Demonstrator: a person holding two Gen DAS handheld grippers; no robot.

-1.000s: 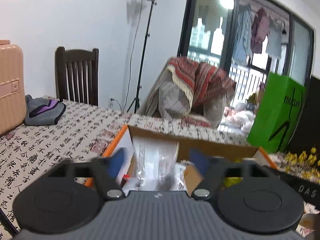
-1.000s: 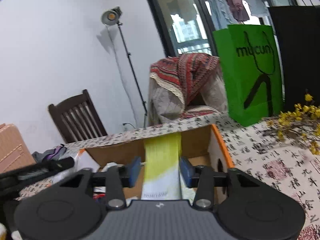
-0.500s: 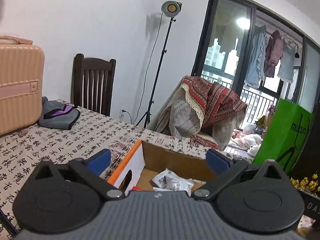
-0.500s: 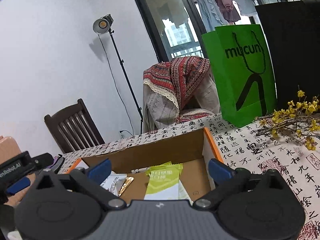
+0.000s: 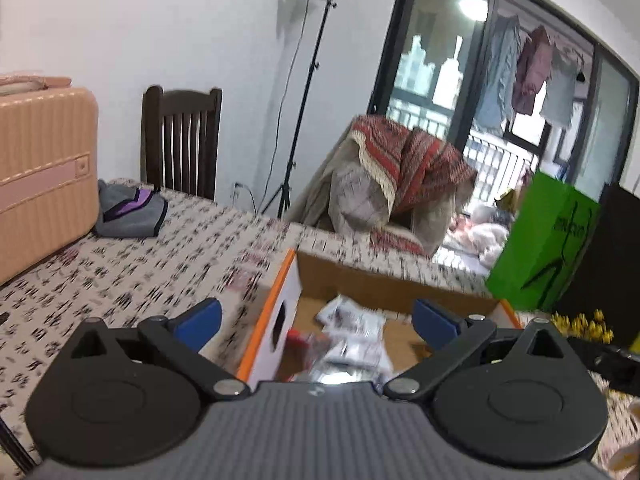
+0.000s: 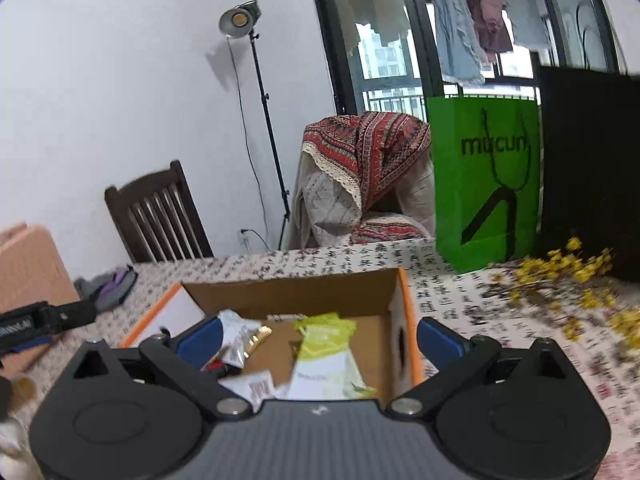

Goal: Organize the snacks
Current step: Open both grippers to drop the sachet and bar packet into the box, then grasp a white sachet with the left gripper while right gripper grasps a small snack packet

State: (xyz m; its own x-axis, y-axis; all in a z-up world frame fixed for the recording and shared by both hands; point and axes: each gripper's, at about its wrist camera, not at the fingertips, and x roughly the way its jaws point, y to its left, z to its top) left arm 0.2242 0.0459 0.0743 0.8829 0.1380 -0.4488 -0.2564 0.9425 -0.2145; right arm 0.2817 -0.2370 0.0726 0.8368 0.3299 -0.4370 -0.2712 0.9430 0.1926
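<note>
An open cardboard box with orange rims [image 6: 407, 308] sits on the patterned table; it also shows in the left wrist view [image 5: 280, 280]. Inside lie a yellow-green snack packet [image 6: 324, 356], a silver packet [image 6: 236, 332], a white-red packet [image 6: 256, 390] and clear-white packets [image 5: 352, 332]. My left gripper [image 5: 316, 320] is open and empty, straddling the box's left wall above it. My right gripper [image 6: 318, 340] is open and empty above the box's near side.
A peach suitcase [image 5: 36, 172] and grey-purple cloth [image 5: 128, 210] lie at the left of the table. A green paper bag [image 6: 486, 176] and yellow flower sprigs [image 6: 568, 280] stand at the right. A wooden chair [image 5: 180, 140] and a draped armchair [image 6: 360, 184] are behind.
One second ago each gripper held a packet over the box. Both opened and let them fall in; the yellow-green and clear packets now lie inside. Both grippers have drawn back slightly.
</note>
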